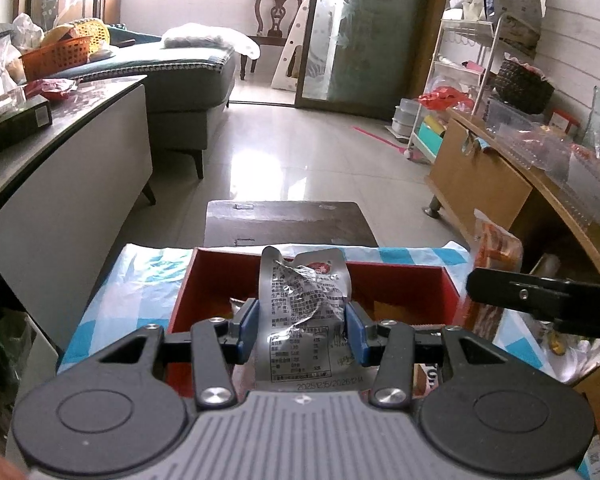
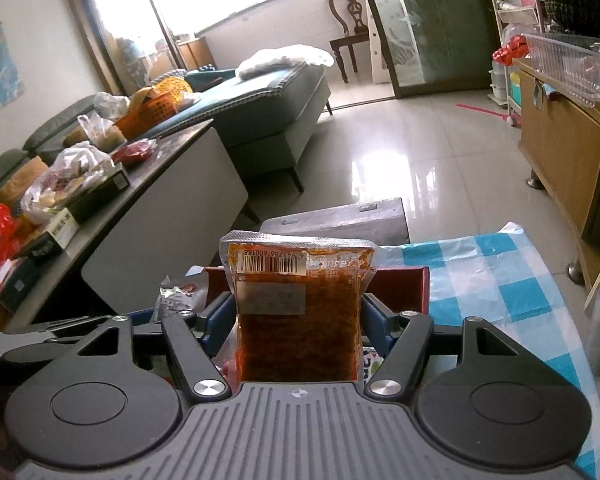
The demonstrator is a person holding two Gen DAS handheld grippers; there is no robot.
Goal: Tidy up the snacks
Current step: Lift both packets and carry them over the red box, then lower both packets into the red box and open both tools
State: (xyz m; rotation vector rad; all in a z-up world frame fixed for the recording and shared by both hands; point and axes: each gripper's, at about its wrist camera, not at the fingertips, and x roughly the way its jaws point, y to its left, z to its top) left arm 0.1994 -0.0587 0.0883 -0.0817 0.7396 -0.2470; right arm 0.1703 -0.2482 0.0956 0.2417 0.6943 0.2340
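Note:
My left gripper (image 1: 303, 326) is shut on a crumpled silver snack pouch (image 1: 304, 304) with printed text, held upright over an open red box (image 1: 400, 280). My right gripper (image 2: 296, 316) is shut on a clear packet of red-brown spicy strips (image 2: 300, 320) with a barcode label on top, held upright just right of the red box (image 2: 400, 284). The silver pouch also shows at the left of the right wrist view (image 2: 180, 294). The right gripper's black arm shows at the right of the left wrist view (image 1: 540, 292), with its orange packet (image 1: 496, 248).
A blue-and-white checked cloth (image 1: 148, 276) lies under the box. A dark stool (image 1: 288, 224) stands beyond it. A grey table (image 2: 172, 184) with snack bags and boxes is on the left. A wooden cabinet (image 1: 480, 184) with plastic trays is on the right.

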